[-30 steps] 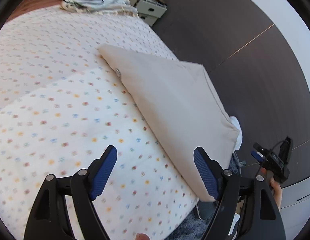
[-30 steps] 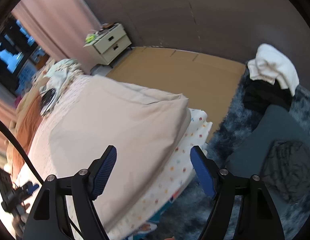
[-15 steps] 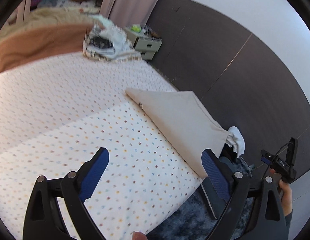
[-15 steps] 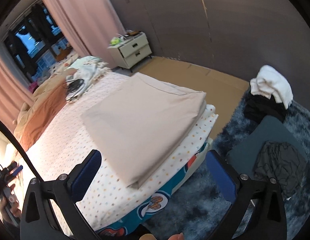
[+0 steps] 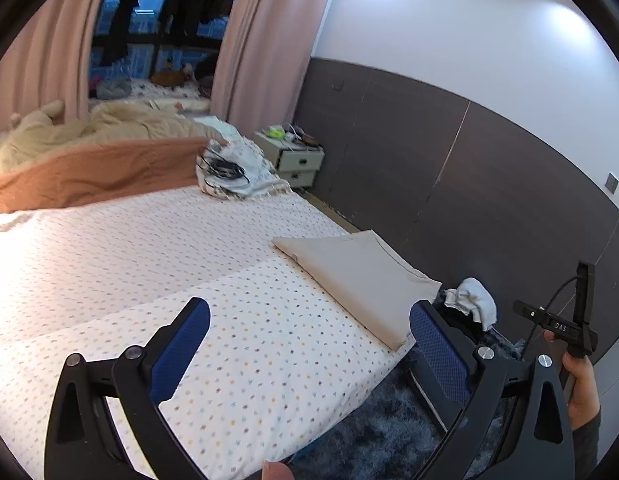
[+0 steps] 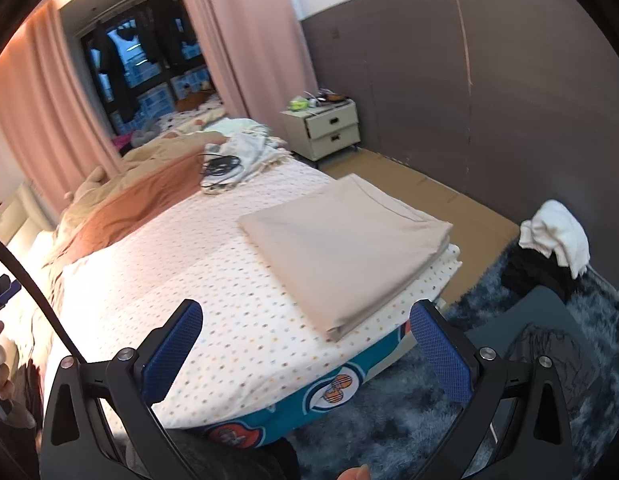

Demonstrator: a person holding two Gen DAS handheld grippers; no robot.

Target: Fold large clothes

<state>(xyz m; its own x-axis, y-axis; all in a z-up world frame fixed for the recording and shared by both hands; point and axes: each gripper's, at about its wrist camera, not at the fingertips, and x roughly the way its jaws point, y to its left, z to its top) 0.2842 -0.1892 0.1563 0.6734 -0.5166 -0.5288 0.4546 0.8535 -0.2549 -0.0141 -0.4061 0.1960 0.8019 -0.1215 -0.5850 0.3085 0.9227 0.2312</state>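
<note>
Our left gripper is opening, right gripper wide, both empty; cloth lies folded. Next we fetch another garment.

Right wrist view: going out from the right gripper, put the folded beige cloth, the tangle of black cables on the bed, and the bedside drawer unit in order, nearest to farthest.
From the right gripper, which is open and empty:
1. Folded beige cloth, at the near corner of the bed, just ahead.
2. Black cables, farther up the bed on crumpled white fabric, left of centre.
3. Bedside drawer unit, on the floor beyond the bed against the dark wall.
</note>
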